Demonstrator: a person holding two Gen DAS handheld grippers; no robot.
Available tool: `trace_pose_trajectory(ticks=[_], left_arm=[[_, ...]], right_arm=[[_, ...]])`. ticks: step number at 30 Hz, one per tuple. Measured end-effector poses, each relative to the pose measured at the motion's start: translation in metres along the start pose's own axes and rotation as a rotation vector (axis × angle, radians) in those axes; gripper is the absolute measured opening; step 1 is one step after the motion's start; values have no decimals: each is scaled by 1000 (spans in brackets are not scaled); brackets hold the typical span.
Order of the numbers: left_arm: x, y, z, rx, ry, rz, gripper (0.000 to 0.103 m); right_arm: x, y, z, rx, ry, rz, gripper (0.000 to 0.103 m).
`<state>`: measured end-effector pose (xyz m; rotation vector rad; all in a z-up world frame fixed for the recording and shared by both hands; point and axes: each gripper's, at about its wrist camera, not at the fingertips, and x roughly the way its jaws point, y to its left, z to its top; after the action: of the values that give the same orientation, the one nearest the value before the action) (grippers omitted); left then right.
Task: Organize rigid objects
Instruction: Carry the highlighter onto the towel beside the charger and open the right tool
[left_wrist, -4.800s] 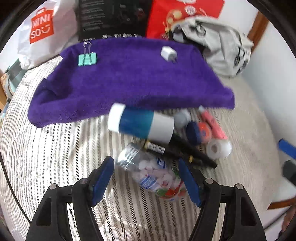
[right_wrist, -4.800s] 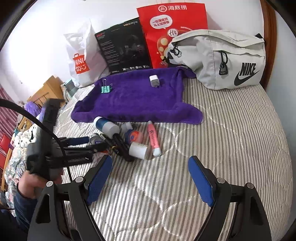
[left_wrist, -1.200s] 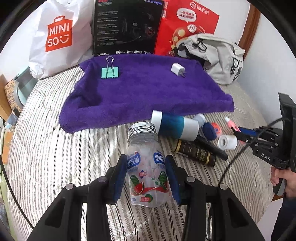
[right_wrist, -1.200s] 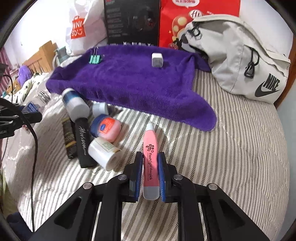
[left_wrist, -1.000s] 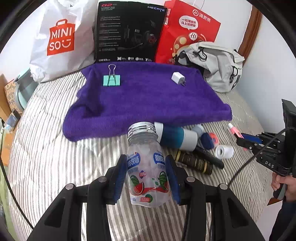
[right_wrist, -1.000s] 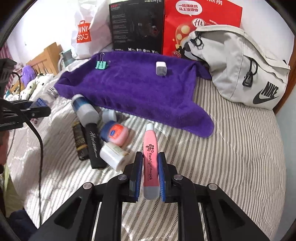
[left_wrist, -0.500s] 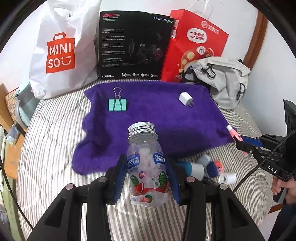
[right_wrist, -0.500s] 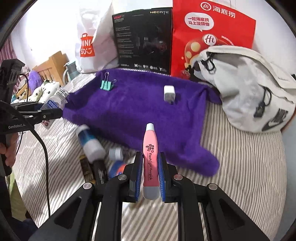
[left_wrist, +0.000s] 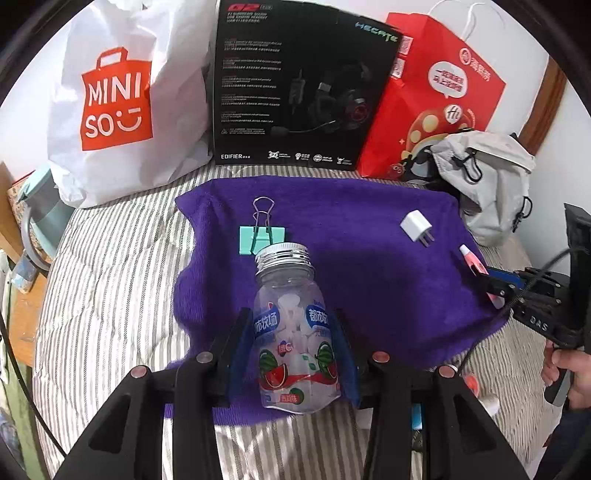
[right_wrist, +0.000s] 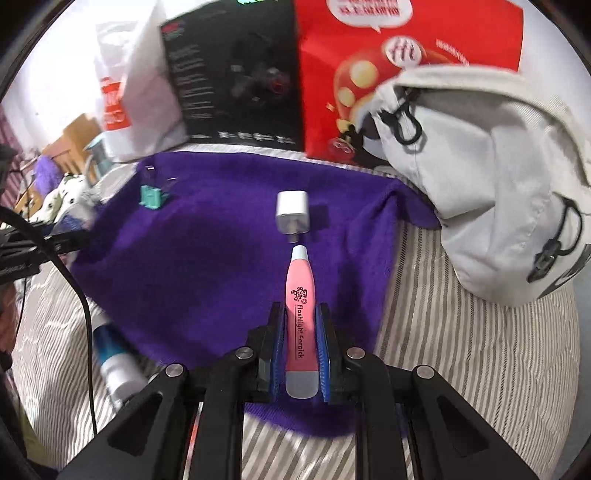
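Purple towel (left_wrist: 369, 258) under tool-clamped bottle (left_wrist: 295, 332), earpick (right_wrist: 301, 317).

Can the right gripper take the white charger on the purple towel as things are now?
Probably not yet. The right gripper is shut on the pink earpick, so it has no free jaws. The white charger lies uncovered on the purple towel, just beyond the earpick's tip.

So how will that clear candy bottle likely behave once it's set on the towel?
The candy bottle looks rigid and light, only partly filled. Tall and narrow, it may tip on the soft purple towel. Laid down, its round body could roll.
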<state>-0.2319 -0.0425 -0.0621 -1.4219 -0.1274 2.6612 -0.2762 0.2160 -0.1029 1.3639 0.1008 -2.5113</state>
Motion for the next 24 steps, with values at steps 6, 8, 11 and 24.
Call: trace_pose_trajectory(ticks=[6, 8, 11, 24], left_arm=[[17, 10, 3, -12, 24, -1, 40], [22, 13, 4, -20, 30, 0, 40], [28, 15, 4, -25, 41, 1, 40], [50, 8, 11, 6, 74, 30, 40]], right_arm=[[36, -3, 17, 33, 26, -55, 16], [45, -3, 19, 35, 33, -84, 16], [54, -3, 22, 32, 37, -108, 16], [44, -1, 31, 12, 54, -109, 32]])
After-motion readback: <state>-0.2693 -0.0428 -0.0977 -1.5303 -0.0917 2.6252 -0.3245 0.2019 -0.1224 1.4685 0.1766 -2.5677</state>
